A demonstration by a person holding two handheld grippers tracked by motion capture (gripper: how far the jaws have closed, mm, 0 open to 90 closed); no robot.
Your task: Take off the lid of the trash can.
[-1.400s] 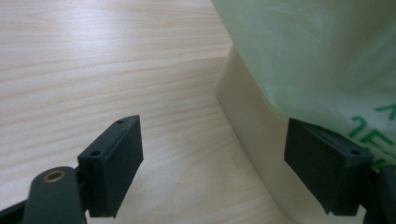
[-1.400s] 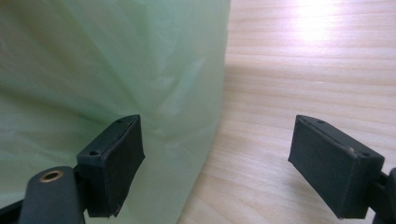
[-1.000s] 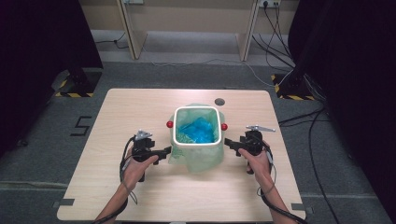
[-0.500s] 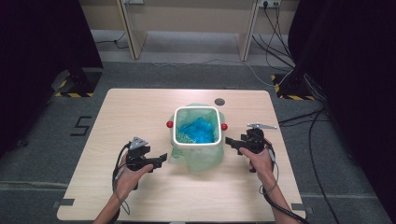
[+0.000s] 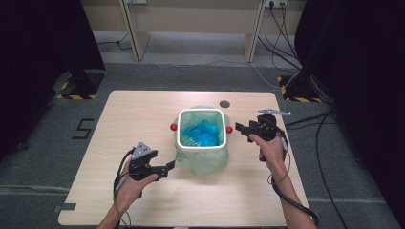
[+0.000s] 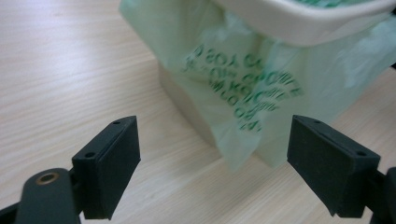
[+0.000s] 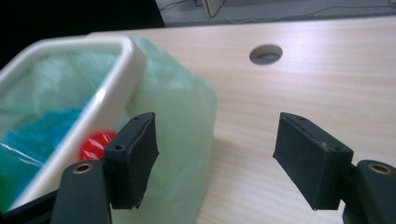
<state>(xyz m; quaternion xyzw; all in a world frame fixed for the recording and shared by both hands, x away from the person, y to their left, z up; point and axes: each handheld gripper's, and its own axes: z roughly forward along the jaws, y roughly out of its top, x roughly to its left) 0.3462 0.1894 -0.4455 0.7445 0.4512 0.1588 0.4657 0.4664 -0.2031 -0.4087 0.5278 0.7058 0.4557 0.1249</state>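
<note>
A white-rimmed bin [image 5: 201, 145] stands mid-table, lined with a pale green bag [image 5: 210, 161] that hangs over its sides. Blue material [image 5: 203, 132] lies inside. Red knobs stick out at its left [image 5: 173, 127] and right [image 5: 229, 129]. My left gripper [image 5: 169, 167] is open near the bin's front left corner, and the printed bag [image 6: 243, 88] hangs a little beyond its jaws. My right gripper [image 5: 242, 129] is level with the rim [image 7: 116, 88] beside the right red knob [image 7: 95, 144]. Its jaws have just been closing and stand open; the bag's bulge [image 7: 182, 121] lies by one pad, unpinched.
The wooden table [image 5: 143, 109] has a round cable hole [image 5: 224, 103] behind the bin. Black cables trail from both grippers along the person's forearms. Dark curtains and floor cables surround the table.
My left gripper has drawn back from the bin toward the table's near left. My right gripper has risen from the bin's side to rim height by the red knob.
</note>
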